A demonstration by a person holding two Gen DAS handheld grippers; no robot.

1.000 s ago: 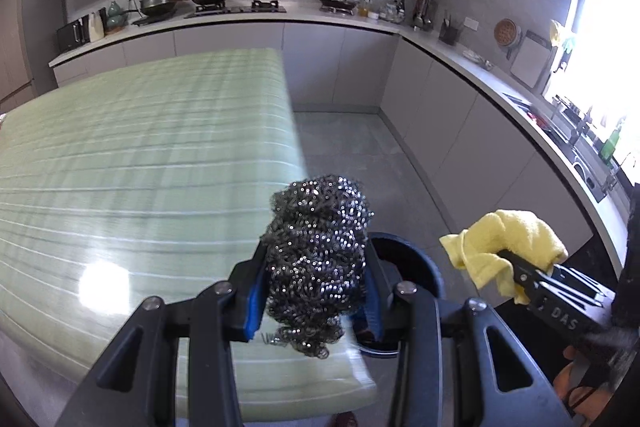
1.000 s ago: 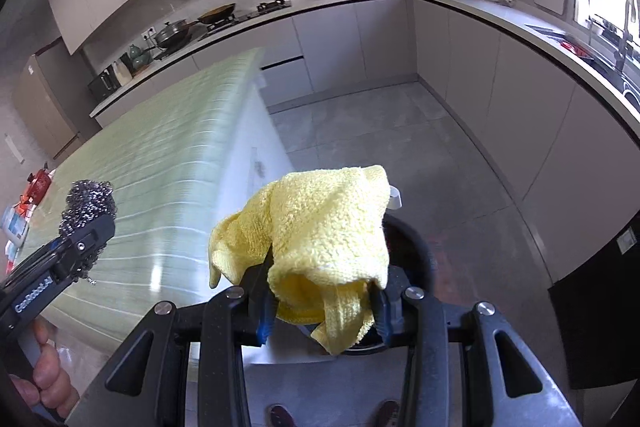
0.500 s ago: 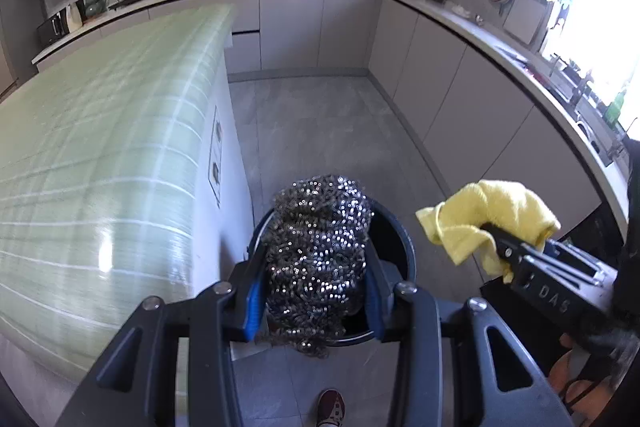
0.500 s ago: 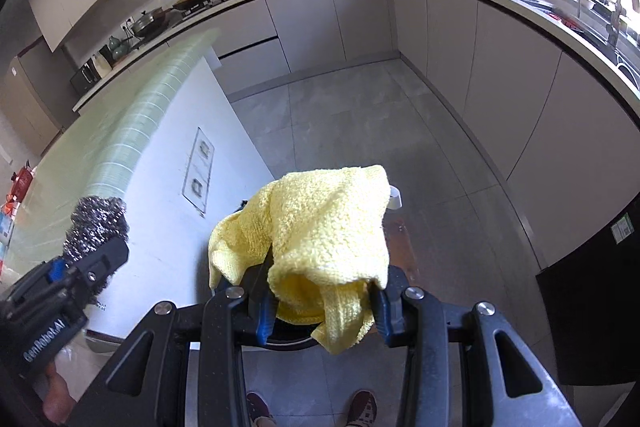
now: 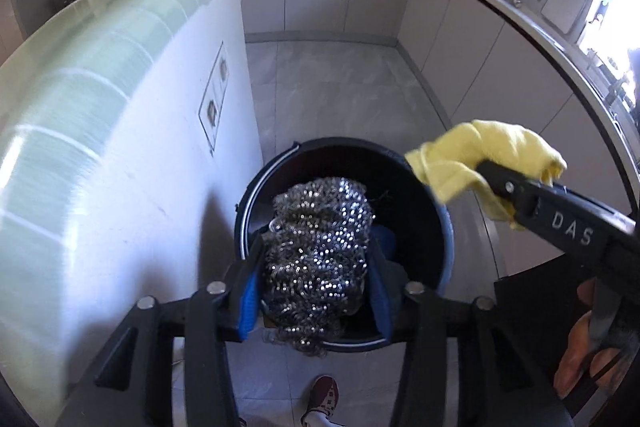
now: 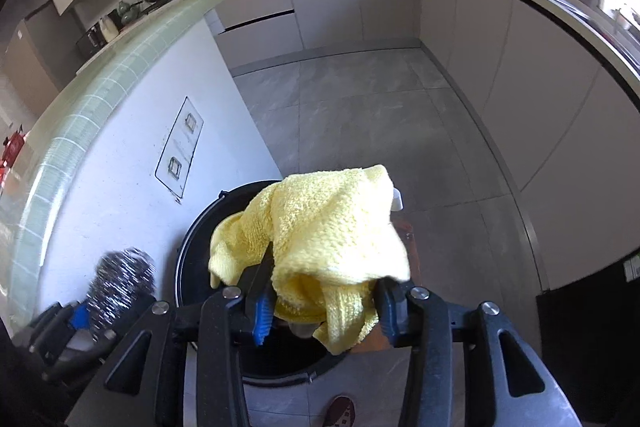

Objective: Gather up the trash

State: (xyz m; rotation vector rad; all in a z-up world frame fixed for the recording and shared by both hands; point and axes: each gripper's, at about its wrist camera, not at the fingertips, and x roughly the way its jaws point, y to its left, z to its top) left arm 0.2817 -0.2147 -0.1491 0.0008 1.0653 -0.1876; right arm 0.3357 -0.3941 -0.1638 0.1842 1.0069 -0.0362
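Observation:
My left gripper (image 5: 316, 287) is shut on a steel wool scrubber (image 5: 320, 251) and holds it over the open mouth of a round black trash bin (image 5: 420, 195) on the floor. My right gripper (image 6: 320, 307) is shut on a yellow cloth (image 6: 324, 227) and holds it above the same bin (image 6: 192, 247). In the left wrist view the cloth (image 5: 480, 155) hangs over the bin's right rim. In the right wrist view the scrubber (image 6: 120, 283) shows at lower left, beside the bin.
A white island with a green tiled top (image 5: 80, 75) stands just left of the bin; its side wall has a socket panel (image 5: 214, 95). Grey cabinets (image 5: 480, 39) line the back and right. The person's shoe (image 5: 324, 395) is near the bin.
Both grippers have moved off the island top and tilted down over the bin. The bin now fills the centre of both views. Both grips are unchanged.

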